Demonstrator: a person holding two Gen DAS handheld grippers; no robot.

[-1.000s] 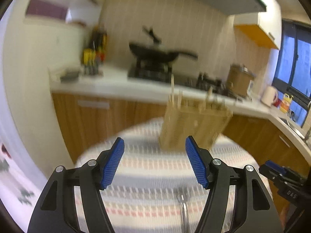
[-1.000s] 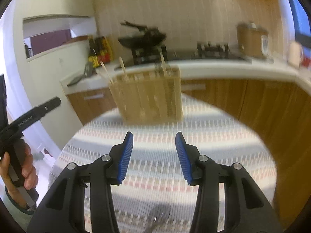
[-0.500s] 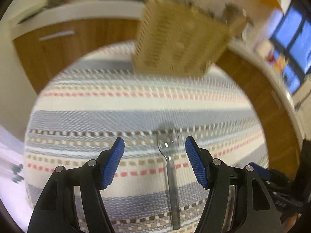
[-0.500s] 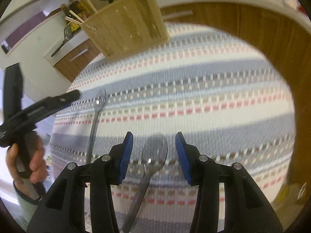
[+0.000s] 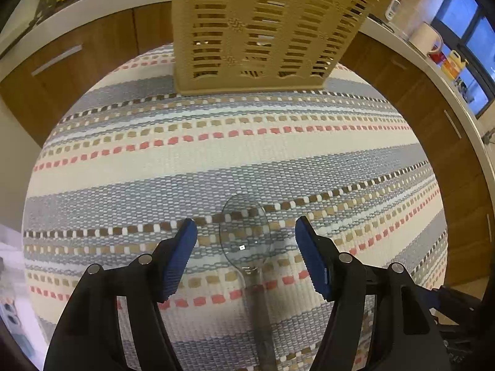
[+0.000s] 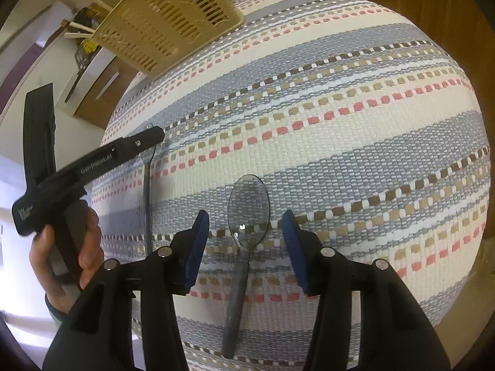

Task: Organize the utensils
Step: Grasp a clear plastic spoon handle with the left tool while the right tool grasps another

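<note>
Two clear plastic spoons lie on the striped woven tablecloth (image 5: 216, 160). In the left wrist view my left gripper (image 5: 246, 230) is open and hangs just above one spoon (image 5: 246, 235), whose bowl sits between the fingers. In the right wrist view my right gripper (image 6: 244, 222) is open over the other spoon (image 6: 247, 210), bowl between the fingers, handle running back under the gripper. The left gripper (image 6: 92, 157) shows there at the left, over the first spoon (image 6: 148, 167). A tan slatted utensil basket (image 5: 256, 27) stands at the table's far edge.
The basket (image 6: 167, 21) holds several wooden chopsticks. The round table (image 6: 340, 123) ends close on all sides. Wooden kitchen cabinets (image 5: 77, 52) and a white counter run behind it. A white kettle (image 5: 428, 38) and bottles stand on the counter at the right.
Both grippers have tilted down from the kitchen view to the tabletop and come lower. Each now has a spoon bowl between its open fingers. Both stay open.
</note>
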